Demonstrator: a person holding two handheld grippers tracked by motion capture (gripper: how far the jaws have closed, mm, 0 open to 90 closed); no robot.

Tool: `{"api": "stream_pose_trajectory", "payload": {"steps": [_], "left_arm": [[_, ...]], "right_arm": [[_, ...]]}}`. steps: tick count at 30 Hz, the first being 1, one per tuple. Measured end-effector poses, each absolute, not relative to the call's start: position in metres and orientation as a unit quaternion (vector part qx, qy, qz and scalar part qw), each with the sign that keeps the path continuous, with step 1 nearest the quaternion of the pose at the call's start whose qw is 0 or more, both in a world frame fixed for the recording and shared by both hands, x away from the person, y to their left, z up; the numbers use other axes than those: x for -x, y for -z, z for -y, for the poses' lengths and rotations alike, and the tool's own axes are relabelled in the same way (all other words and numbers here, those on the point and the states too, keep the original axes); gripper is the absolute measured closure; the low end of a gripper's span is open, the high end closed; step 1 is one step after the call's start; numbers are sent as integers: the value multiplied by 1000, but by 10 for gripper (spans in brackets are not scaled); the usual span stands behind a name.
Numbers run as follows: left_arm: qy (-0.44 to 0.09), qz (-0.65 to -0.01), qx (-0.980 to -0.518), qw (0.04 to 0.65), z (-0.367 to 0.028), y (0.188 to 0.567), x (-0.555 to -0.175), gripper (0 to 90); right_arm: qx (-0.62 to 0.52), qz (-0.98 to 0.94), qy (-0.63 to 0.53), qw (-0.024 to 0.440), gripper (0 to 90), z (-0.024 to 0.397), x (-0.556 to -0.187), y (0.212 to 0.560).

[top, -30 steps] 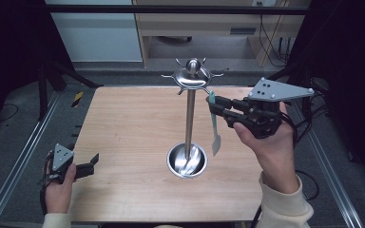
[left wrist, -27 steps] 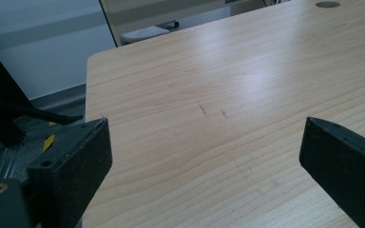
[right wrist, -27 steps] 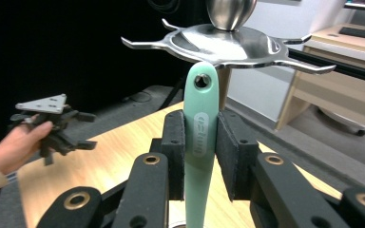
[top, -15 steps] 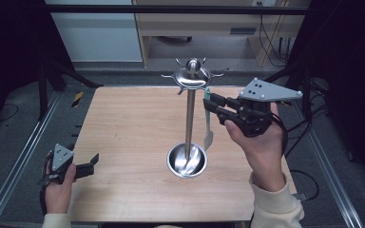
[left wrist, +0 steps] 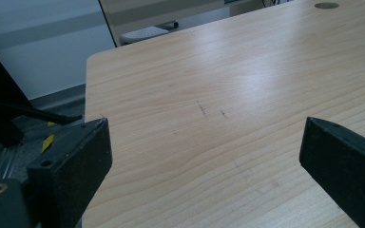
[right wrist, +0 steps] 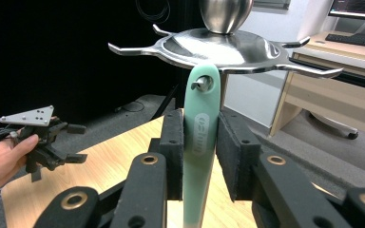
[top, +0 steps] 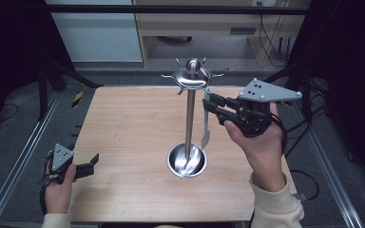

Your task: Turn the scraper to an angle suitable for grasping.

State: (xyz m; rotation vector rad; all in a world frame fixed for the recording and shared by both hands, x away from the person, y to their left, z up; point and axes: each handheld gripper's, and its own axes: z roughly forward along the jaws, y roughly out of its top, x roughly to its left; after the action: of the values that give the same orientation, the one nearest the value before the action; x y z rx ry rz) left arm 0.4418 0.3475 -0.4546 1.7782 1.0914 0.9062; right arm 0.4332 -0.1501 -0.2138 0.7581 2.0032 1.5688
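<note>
**Now hanging the spoon on the rack hook**

Right now your right tool (top: pixel 212 105) is clenched on the pale mint-green plastic handle of a utensil (right wrist: pixel 200 142), gripping it just below the hanging hole. In the right gripper view a thin metal hook of the polished steel rack (right wrist: pixel 221 47) already pokes through that hole, so the handle looks seated or nearly seated on the hook. I cannot tell whether its weight is on the hook yet. In the high view the utensil (top: pixel 205 128) hangs upright just beside the rack's steel pole (top: pixel 188 124), its lower end above and near the round steel base dish (top: pixel 187 161) in the middle of the light wooden table (top: pixel 123 123).

Your left tool (top: pixel 92 160) sits released, jaws wide apart, low at the near left corner of the table, well apart from the rack. It holds nothing; the left gripper view looks over bare wood between its jaws.

Step in hand, as I judge it: hanging the utensil on the hook, close to done. Next move calls for this:
- Ease the handle down a touch so the hook bears it.
- Open the jaws slowly, no sideways pull.
- Back straight away from the pole so you don't knock the utensil off or tip the rack.
</note>
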Motion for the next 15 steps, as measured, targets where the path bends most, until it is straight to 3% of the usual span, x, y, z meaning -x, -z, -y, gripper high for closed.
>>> {"api": "stream_pose_trajectory", "payload": {"steps": [5,11,15], "left_arm": [[-361,-435,-710,420,-347,455,-442,33],[-361,-436,-709,421,-348,454,-442,33],[-360,-437,-709,421,-349,454,-442,33]], "right_arm": [[-279,-733,-572,240,688,149,-434,215],[-277,-740,-563,243,580,152,-433,214],[-291,-736,-558,250,445,159,-434,213]]}}
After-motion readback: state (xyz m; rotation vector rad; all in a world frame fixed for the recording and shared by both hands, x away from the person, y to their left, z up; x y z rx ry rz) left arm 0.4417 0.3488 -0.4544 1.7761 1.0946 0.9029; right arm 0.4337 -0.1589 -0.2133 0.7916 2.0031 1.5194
